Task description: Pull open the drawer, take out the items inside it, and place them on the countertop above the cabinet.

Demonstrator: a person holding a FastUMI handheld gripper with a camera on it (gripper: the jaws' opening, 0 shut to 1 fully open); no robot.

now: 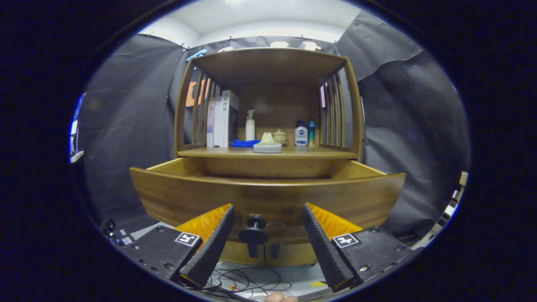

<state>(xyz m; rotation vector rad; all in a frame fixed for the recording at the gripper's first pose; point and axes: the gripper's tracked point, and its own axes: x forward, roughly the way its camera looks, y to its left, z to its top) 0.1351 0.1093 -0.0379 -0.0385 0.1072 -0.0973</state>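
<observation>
The wooden drawer (268,197) stands pulled out toward me, its curved front just ahead of my fingers. Its dark round knob (254,231) sits between the two fingers, touched by neither. My gripper (268,214) is open, one fingertip on each side of the knob. The drawer's inside is hidden behind its front panel. Above it runs the countertop (319,154) of the cabinet, with a pale green lidded dish (267,144) near its front edge.
On the countertop stand upright books (222,119), a white pump bottle (250,126), a blue cloth (244,143), a small ceramic jar (279,136) and two small bottles (304,134). A shelf roof (268,63) spans overhead. Cables (247,281) lie on the floor below.
</observation>
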